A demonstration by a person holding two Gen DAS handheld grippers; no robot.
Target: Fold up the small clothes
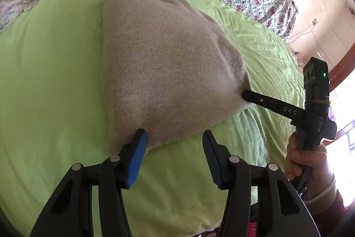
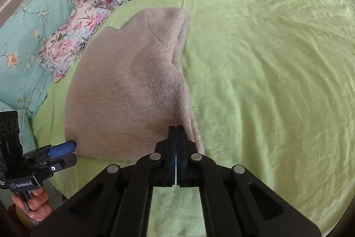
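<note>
Nearest us, the left gripper (image 1: 175,143) stands released, its blue pad at the near corner of the fuzzy beige knitted garment (image 1: 164,63), nothing pinched. If it shuts now, it may catch only fluff. Further right, the right gripper (image 2: 176,129) is clenched on the garment's right edge. Pulling alone could skew the fold across the lime-green sheet (image 2: 266,81).

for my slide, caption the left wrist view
Open left claw at a beige garment's near edge on green sheet; right claw pinches its corner.
</note>
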